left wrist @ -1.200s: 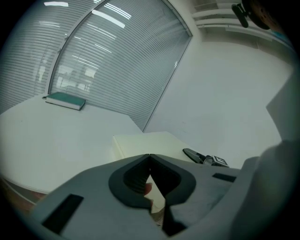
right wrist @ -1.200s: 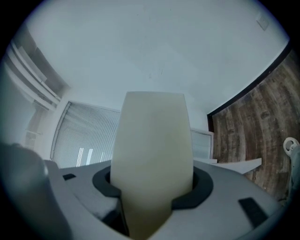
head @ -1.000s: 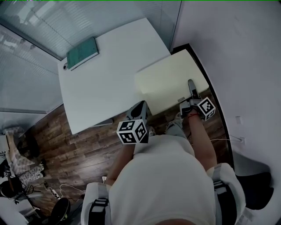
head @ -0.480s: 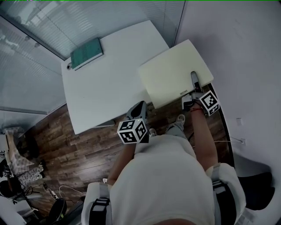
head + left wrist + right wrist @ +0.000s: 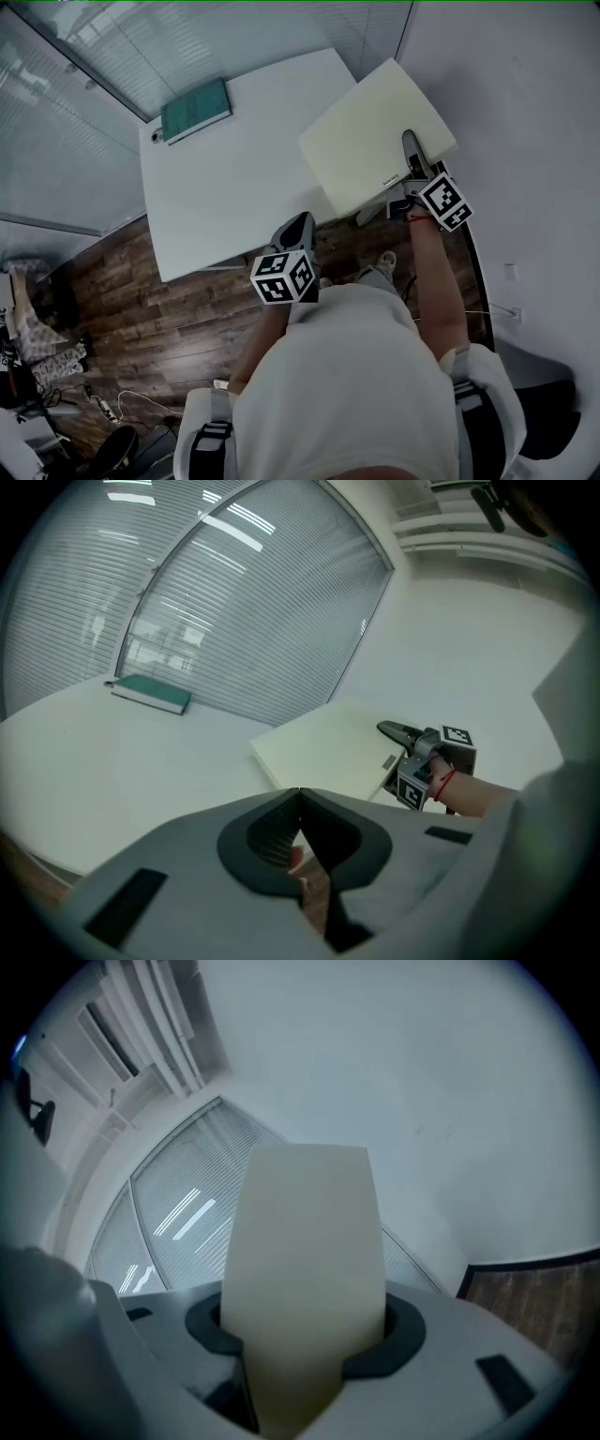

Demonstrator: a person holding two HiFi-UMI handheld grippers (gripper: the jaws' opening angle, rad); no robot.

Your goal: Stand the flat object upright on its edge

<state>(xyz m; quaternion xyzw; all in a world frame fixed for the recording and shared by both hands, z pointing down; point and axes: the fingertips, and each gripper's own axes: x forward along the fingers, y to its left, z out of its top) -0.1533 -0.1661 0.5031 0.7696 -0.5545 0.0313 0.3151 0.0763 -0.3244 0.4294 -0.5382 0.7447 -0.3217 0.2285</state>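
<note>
The flat object is a cream board (image 5: 370, 131), tilted above the right edge of the white table (image 5: 234, 197). My right gripper (image 5: 413, 157) is shut on the board's near edge, one jaw lying on its top face. The right gripper view shows the board (image 5: 305, 1260) wedged between the jaws of that gripper (image 5: 305, 1340) and rising out of them. In the left gripper view the board (image 5: 323, 752) slants beside the right gripper (image 5: 405, 735). My left gripper (image 5: 296, 231) hangs shut and empty at the table's near edge, its tips (image 5: 299, 794) together.
A green book (image 5: 195, 110) lies at the table's far left corner, also seen in the left gripper view (image 5: 150, 694). Glass walls with blinds (image 5: 112, 56) stand behind the table, a white wall (image 5: 525, 112) to the right, and wood floor (image 5: 169, 300) below.
The right gripper has lifted the board up and farther away, and it now tilts over the table's right edge. The left gripper has barely moved.
</note>
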